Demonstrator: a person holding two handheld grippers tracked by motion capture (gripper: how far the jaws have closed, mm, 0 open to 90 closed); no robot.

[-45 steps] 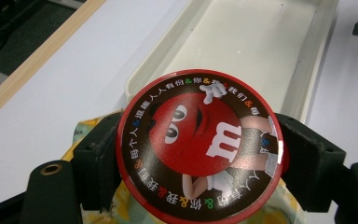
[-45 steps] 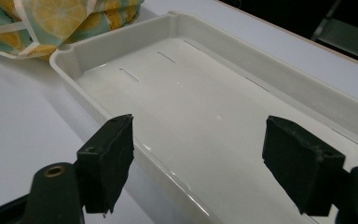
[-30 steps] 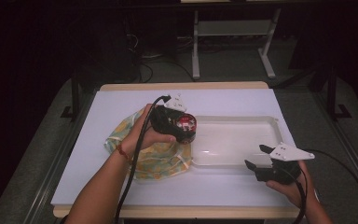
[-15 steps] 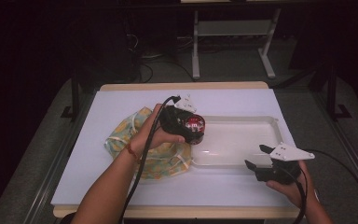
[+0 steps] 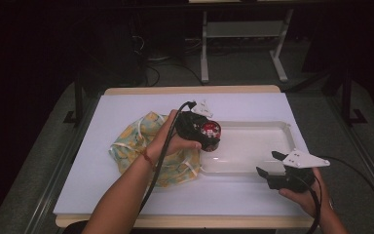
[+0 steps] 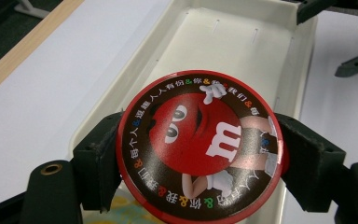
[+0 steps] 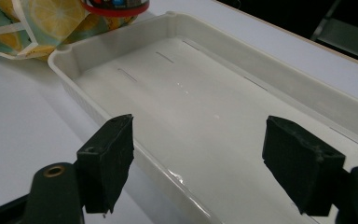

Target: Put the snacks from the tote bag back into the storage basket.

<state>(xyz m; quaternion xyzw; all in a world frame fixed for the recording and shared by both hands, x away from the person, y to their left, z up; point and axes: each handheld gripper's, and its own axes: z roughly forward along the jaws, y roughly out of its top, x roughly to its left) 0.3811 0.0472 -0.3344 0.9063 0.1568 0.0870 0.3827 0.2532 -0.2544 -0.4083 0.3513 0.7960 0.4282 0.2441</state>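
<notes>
Red-rimmed round tin (image 6: pixel 199 149) (cartoon candy lid) clamped in left tongs (image 6: pixel 200 163).

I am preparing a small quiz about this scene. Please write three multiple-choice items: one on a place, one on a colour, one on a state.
1. Where is the round tin?
A. over the tray's end
B. inside the bag
C. on the floor

2. What colour is the tray?
A. blue
B. white
C. black

3. How is the right gripper?
A. shut on the bag
B. shut on the tin
C. open

Key: 1 A, the left gripper holds it above the tray's end near the lemon-print bag; 2 B, it looks white; 3 C, its fingers stand apart.
</notes>
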